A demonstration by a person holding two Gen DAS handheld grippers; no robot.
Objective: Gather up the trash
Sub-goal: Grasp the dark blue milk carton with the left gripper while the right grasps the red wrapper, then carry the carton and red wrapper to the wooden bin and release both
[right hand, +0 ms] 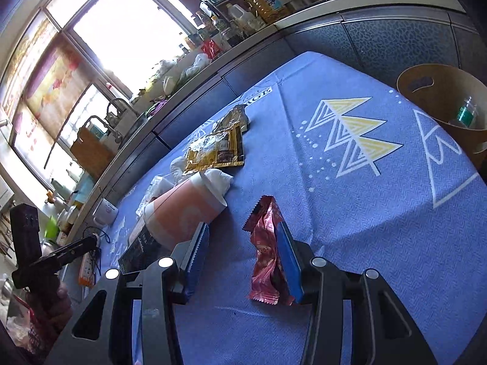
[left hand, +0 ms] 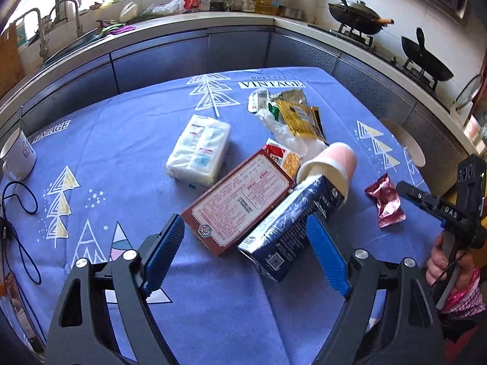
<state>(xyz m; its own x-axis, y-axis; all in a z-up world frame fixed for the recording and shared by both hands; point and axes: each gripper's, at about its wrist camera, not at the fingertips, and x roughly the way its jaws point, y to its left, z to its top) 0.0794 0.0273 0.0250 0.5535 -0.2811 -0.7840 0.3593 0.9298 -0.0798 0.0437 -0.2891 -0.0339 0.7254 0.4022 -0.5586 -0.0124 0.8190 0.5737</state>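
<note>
Trash lies on the blue tablecloth. In the left wrist view my left gripper is open around the near ends of a red-brown box and a dark blue carton. A pink paper cup lies tipped behind them, with yellow wrappers and crumpled plastic beyond. In the right wrist view my right gripper is open, low over the cloth, with a pink foil wrapper between its fingers, against the right pad. The cup also shows in the right wrist view.
A white tissue pack lies mid-table. A white mug and a blue cord sit at the left edge. A brown paper bin stands off the table's right side. Kitchen counters, woks and a sink ring the table.
</note>
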